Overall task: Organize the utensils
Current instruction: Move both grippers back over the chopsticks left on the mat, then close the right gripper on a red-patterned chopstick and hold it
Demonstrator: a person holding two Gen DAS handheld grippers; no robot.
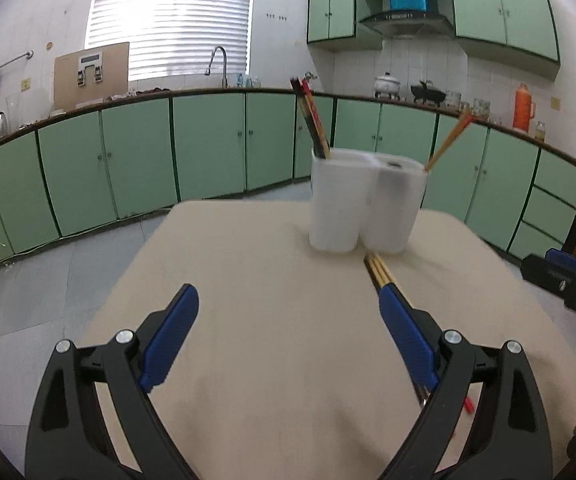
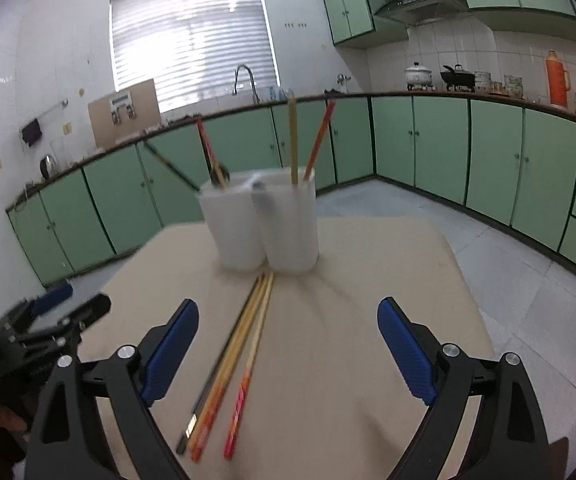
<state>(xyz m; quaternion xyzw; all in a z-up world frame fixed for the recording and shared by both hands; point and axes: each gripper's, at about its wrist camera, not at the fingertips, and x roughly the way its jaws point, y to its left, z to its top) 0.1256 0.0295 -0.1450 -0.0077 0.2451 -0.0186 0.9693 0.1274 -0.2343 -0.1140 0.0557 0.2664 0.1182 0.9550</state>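
A white two-compartment utensil holder [image 1: 364, 202] stands at the far middle of the beige table [image 1: 267, 280]. Its left compartment holds dark and red chopsticks [image 1: 312, 120]; its right compartment holds orange ones [image 1: 450, 140]. Several loose chopsticks [image 2: 239, 356] lie on the table in front of the holder [image 2: 263, 224], pointing at it. In the left wrist view they [image 1: 378, 270] run under my right finger. My left gripper [image 1: 288, 300] is open and empty. My right gripper [image 2: 288, 312] is open and empty, above the loose chopsticks.
Green kitchen cabinets [image 1: 135, 168] and a counter with sink, kettle, pots and an orange thermos [image 1: 524, 106] ring the room. The right gripper [image 1: 568, 284] shows at the right edge of the left wrist view; the left gripper [image 2: 51, 320] shows at the left of the right wrist view.
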